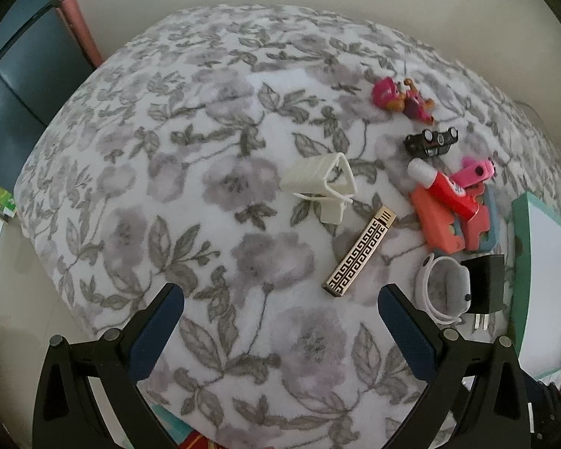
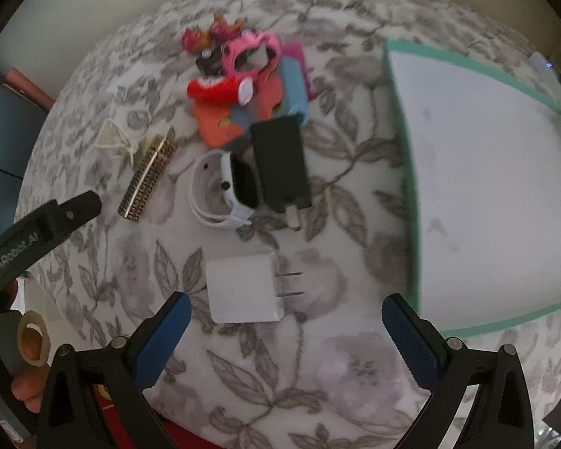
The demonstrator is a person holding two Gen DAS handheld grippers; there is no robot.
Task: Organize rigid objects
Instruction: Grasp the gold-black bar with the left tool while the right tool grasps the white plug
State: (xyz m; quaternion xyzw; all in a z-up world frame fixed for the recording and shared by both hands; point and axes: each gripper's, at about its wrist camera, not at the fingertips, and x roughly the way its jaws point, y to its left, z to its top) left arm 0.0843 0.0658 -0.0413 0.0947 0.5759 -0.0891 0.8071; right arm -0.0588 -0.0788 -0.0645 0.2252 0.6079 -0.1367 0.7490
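While both sets of jaws hang released, white charger (image 2: 243, 290) lies just at 12 o'clock of right gripper (image 2: 286, 316); prongs toward 3 o'clock, white tray (image 2: 405, 157); left gripper (image 1: 280, 307) farther.

From my seat both feeds look dim and flat, lit softly with no hard shadows; I cannot tell where the light comes from. Both fisheye views bulge hard, bending the cloth (image 1: 220, 172) into a dome, with black vignette at every corner. The left wrist view is fairly sharp in the middle; the lighter (image 1: 361, 251) pattern reads cleanly, softening toward 3 o'clock. The right wrist view is smeared by motion blur: the toys (image 2: 243, 75) at 12 o'clock are mushy, and the tray (image 2: 404, 172) edge at 2 o'clock ghosts. The tray's white floor glows pale without glare.
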